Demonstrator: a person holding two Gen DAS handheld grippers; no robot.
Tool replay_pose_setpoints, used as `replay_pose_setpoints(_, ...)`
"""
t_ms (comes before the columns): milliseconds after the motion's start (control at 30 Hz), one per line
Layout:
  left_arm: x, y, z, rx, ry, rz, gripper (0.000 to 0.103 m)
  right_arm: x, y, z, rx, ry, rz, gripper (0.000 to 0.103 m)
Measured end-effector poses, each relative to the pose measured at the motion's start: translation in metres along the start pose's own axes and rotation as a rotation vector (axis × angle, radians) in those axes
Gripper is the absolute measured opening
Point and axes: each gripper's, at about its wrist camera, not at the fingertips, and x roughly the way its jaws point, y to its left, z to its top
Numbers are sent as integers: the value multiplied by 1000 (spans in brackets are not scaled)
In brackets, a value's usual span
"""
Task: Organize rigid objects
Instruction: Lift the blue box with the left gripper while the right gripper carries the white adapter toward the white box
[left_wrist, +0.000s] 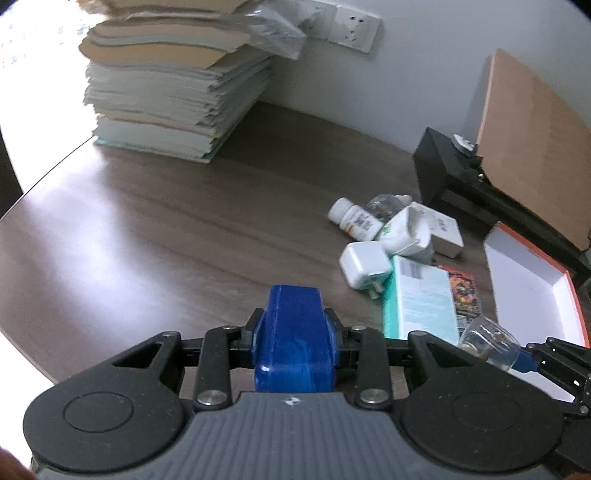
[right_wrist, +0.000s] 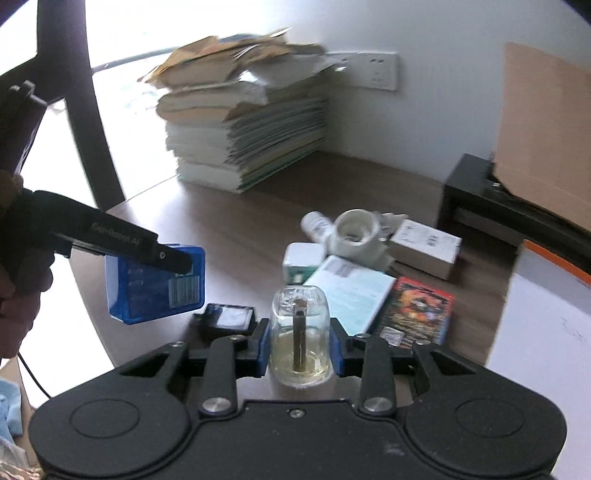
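Observation:
My left gripper (left_wrist: 294, 334) is shut on a blue plastic box (left_wrist: 295, 339) and holds it above the wooden table (left_wrist: 166, 221); the box also shows in the right wrist view (right_wrist: 155, 284). My right gripper (right_wrist: 300, 343) is shut on a small clear glass bottle (right_wrist: 300, 332) with yellowish liquid and a stick inside; it shows at the lower right of the left wrist view (left_wrist: 487, 345). A cluster lies on the table: white charger (left_wrist: 365, 267), pill bottle (left_wrist: 354, 219), white tube (left_wrist: 404, 230), teal box (left_wrist: 421, 301), card pack (right_wrist: 417, 310).
A tall stack of books and papers (left_wrist: 173, 85) stands at the back left. An open white box with an orange rim (left_wrist: 532, 284) lies at the right. A black stand (left_wrist: 454, 166) with cardboard (left_wrist: 535, 147) is behind it. A small black item (right_wrist: 229, 319) lies near my right gripper.

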Motion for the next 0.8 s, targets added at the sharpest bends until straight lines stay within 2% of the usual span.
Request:
replay_pose_setpoints(100, -2, -10, 3, 16, -9, -14, 34, -14, -8, 3, 59, -42, 4, 39)
replay_pose_setpoints(300, -6, -35, 12, 62, -32, -48, 34, -42, -29, 14, 108, -123, -64, 39)
replay_pose_setpoints(567, -7, -98, 24, 169, -54, -156, 34, -88, -84, 19, 190, -211, -279, 39)
replay_pose_setpoints(800, 9, -181, 29, 290, -42, -286, 34, -117, -147, 10, 293, -218, -452, 39)
